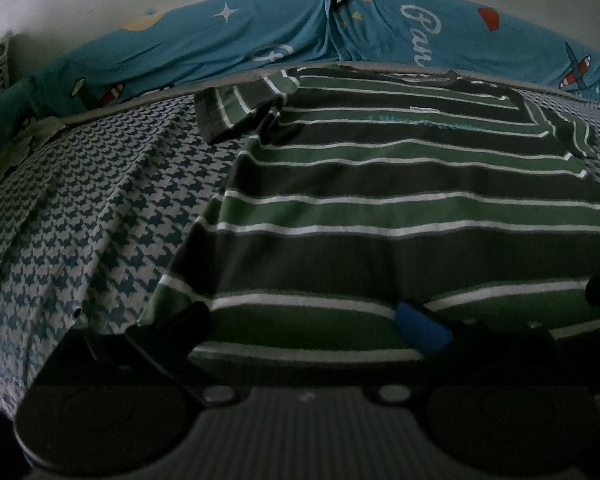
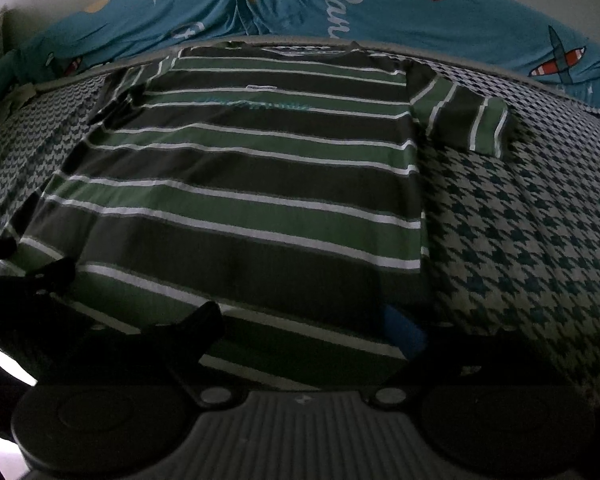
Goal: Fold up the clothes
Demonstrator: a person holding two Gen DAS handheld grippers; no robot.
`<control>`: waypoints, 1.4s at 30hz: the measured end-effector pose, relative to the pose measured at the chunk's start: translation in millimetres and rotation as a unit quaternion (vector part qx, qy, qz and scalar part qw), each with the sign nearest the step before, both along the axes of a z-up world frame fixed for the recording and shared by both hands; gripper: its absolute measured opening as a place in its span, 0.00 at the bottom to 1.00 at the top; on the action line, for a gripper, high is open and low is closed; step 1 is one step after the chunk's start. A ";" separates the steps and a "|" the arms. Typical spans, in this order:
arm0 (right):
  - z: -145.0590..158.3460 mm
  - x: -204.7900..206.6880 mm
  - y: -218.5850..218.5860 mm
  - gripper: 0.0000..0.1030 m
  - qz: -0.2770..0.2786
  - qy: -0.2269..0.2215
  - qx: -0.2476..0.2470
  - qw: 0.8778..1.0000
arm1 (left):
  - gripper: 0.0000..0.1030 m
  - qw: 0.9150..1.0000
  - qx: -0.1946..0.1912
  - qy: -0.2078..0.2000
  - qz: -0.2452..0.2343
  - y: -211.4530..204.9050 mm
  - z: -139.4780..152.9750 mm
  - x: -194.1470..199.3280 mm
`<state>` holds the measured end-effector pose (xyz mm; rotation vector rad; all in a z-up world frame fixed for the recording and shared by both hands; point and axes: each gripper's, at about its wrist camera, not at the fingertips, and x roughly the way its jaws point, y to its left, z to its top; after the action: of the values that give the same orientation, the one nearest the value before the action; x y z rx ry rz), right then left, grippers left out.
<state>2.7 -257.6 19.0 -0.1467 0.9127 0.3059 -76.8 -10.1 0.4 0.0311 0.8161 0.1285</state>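
A dim room: a bed spread with a blue-and-white houndstooth sheet [image 1: 100, 220] runs back to a pale wall, with a turquoise cartoon-print quilt [image 1: 260, 36] bunched along the far edge. On that sheet lies the green, dark grey and white striped short-sleeved T-shirt [image 2: 240, 184], flat, collar toward the quilt, both sleeves spread out to the sides. Its hem is at the near edge, right under both tools. The left gripper [image 1: 300, 320] sits over the hem's left corner, jaws spread wide, the striped cloth lying between its dark finger and its blue-tipped finger [image 1: 421, 322] with no pinch visible. The right gripper [image 2: 307, 332] sits over the hem's right corner, jaws likewise wide apart, nothing gripped. Both point downward toward the shirt, low over the sheet.
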 end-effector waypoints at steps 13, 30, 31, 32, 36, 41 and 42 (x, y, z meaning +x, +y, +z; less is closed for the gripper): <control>1.1 -10.0 -5.2 0.89 -0.005 -0.001 0.007 1.000 | 1.00 1.000 -0.003 0.018 0.008 -2.4 6.5 -8.1; 22.2 32.7 -23.3 0.88 -0.034 -0.020 0.038 0.998 | 1.00 0.999 -0.002 0.033 0.007 6.3 24.8 19.9; 22.7 35.8 -23.1 0.88 -0.033 -0.022 0.036 0.999 | 1.00 0.999 -0.004 0.032 0.008 7.9 26.3 22.3; 23.3 39.0 -22.9 0.88 -0.032 -0.024 0.034 0.999 | 1.00 0.999 -0.005 0.030 0.008 9.1 28.0 24.9; 26.3 53.5 -25.0 0.88 -0.039 -0.035 0.024 0.998 | 1.00 1.000 -0.005 0.026 0.008 12.5 34.6 34.9; 30.5 74.2 -34.5 0.87 -0.061 -0.041 0.030 0.997 | 1.00 1.000 -0.009 0.024 0.006 15.1 43.3 46.0; 31.6 77.5 -37.2 0.87 -0.067 -0.042 0.033 0.996 | 1.00 1.000 -0.011 0.023 0.006 14.9 44.3 48.3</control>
<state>80.2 -294.8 50.6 -0.0368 0.8242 0.2043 -28.5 4.8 44.7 0.0087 0.8643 0.1303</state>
